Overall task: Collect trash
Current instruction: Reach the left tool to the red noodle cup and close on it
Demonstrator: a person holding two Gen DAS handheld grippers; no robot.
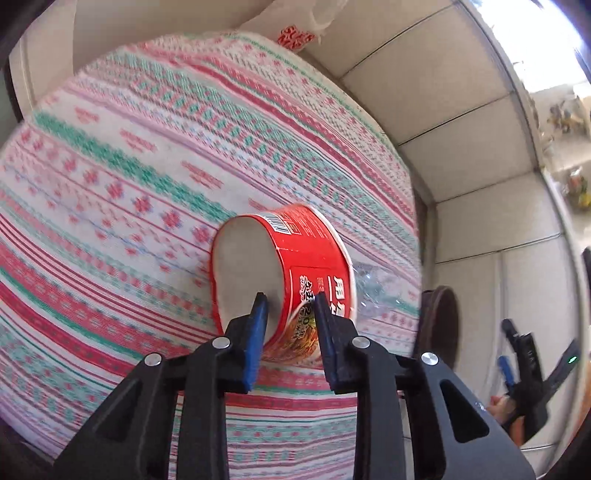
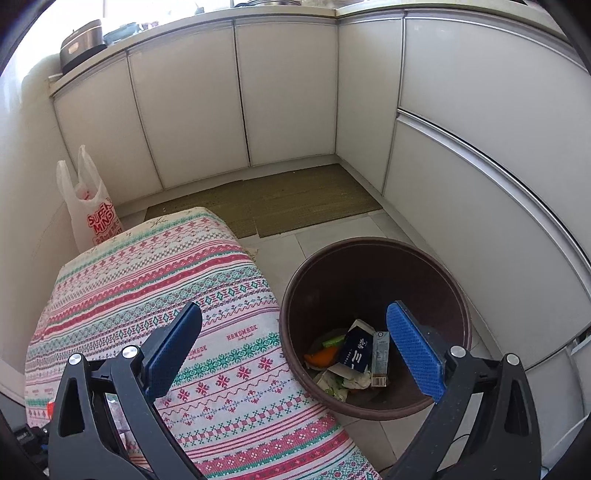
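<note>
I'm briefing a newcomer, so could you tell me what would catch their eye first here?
The red instant-noodle cup, on its side on the patterned tablecloth, clamped at its rim by the left hand-held gripper. Then the brown trash bin on the floor beside the table, holding cartons and scraps, with the right hand-held gripper open above.

- White cupboards (image 2: 192, 110) stand ahead of the right gripper and bend round a corner to its right side.
- A counter (image 2: 166, 31) runs along the top of them. A dark cooker (image 2: 81, 44) sits on it, far up and to the left.
- Bright light comes in above the counter.
- The floor (image 2: 280, 254) has pale tiles.
- A green-brown mat (image 2: 288, 199) lies on the floor, touching the foot of the cupboards.
- A table with a striped red, green and white cloth (image 2: 155, 280) is under the gripper, to its left.
- A white bag (image 2: 92, 206) with red letters stands past the table's far end, by the wall.
</note>
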